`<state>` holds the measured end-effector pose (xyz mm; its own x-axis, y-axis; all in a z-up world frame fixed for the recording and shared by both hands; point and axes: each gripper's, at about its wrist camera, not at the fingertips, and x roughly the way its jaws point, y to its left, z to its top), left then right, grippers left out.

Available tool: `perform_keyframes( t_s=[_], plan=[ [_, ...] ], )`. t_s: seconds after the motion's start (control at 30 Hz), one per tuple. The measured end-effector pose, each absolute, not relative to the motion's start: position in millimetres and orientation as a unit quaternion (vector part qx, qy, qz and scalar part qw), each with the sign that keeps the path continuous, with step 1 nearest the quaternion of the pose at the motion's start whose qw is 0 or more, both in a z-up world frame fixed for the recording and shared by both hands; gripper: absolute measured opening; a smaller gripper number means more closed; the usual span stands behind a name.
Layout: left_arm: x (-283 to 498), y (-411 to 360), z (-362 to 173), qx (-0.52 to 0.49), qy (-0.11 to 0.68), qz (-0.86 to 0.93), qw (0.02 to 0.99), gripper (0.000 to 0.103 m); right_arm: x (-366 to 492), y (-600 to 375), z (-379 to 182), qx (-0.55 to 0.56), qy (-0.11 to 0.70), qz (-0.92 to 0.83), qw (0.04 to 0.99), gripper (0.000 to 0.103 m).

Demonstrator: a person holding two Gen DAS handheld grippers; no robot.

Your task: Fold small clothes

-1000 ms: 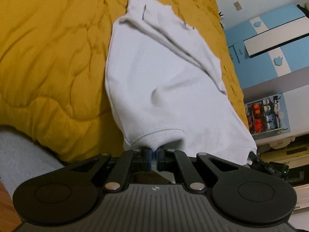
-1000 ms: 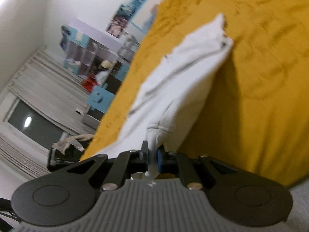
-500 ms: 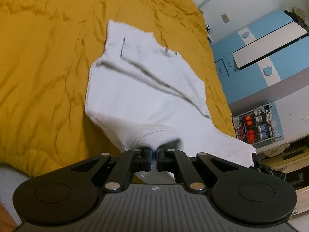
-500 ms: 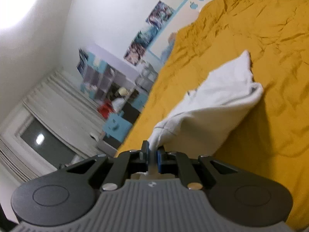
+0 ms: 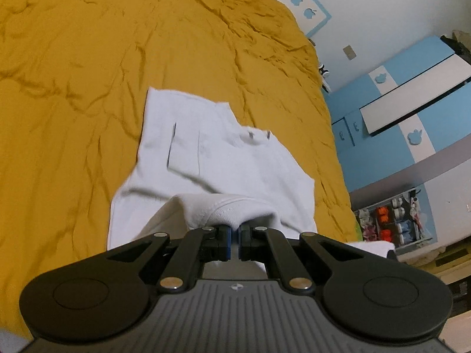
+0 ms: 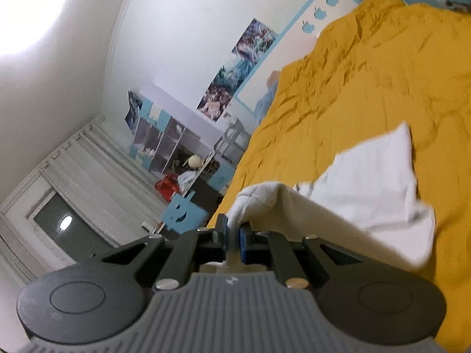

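While pinched: white garment (image 5: 223, 158) on bedspread (image 5: 73, 88)

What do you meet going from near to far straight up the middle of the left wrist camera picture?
left gripper shut on the hem → white garment spread flat → yellow bedspread → white wall panel with blue apple shapes.

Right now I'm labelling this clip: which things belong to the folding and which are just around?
In use: white cotton garment; left gripper; right gripper; mustard-yellow quilted bedspread.
Just around: blue-and-white wardrobe; wall posters; grey curtains.
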<state>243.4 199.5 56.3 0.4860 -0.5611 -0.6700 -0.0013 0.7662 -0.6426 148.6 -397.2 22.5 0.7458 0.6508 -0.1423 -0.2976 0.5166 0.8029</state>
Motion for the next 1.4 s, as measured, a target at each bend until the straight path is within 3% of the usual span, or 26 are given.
perform_keyframes(
  t_s=[0.47,0.6,0.67,0.7,0.73,0.77,0.8,0.93,1.13,1.3,1.4],
  plan=[
    [377.1,191.9,15.0,-0.289,0.536,-0.121,0.784,0.003,328.1,-403.9,4.4,0.447,0.251,0.22,0.83,0.003],
    [428.9,201.5,-5.3,-0.356,0.519,-0.097,0.771,0.004,378.7,-397.2,-14.4,0.44,0.267,0.198,0.834,0.003],
    [458.6,213.9,-28.2,-0.425,0.502,-0.046,0.752,0.013,412.1,-396.2,-28.9,0.457,0.269,0.149,0.834,0.006],
    [467.3,221.0,-45.3,-0.464,0.503,-0.001,0.729,0.027,425.1,-397.9,-41.1,0.486,0.276,0.104,0.822,0.028],
    [470.0,224.8,-55.9,-0.481,0.508,0.021,0.714,0.045,437.9,-401.3,-56.0,0.524,0.294,0.054,0.798,0.071],
    [468.7,226.9,-64.4,-0.479,0.511,0.029,0.713,0.054,444.4,-404.1,-67.1,0.554,0.312,0.018,0.772,0.078],
    [466.2,226.3,-66.0,-0.457,0.507,0.023,0.73,0.06,444.6,-405.8,-74.1,0.576,0.31,0.006,0.756,0.069],
    [436.2,223.0,-60.3,-0.317,0.482,-0.006,0.817,0.062,421.1,-400.9,-66.4,0.504,0.303,0.046,0.808,0.075],
    [370.3,214.1,-34.5,-0.19,0.462,-0.048,0.865,0.062,350.8,-401.1,-75.2,0.445,0.345,0.079,0.823,0.074],
    [311.9,206.0,-23.4,-0.177,0.455,-0.054,0.871,0.065,279.7,-399.1,-88.7,0.427,0.362,0.099,0.823,0.073],
    [281.7,221.6,-33.2,-0.276,0.444,-0.083,0.848,0.065,250.9,-398.4,-98.0,0.445,0.374,0.094,0.808,0.073]
  ],
)
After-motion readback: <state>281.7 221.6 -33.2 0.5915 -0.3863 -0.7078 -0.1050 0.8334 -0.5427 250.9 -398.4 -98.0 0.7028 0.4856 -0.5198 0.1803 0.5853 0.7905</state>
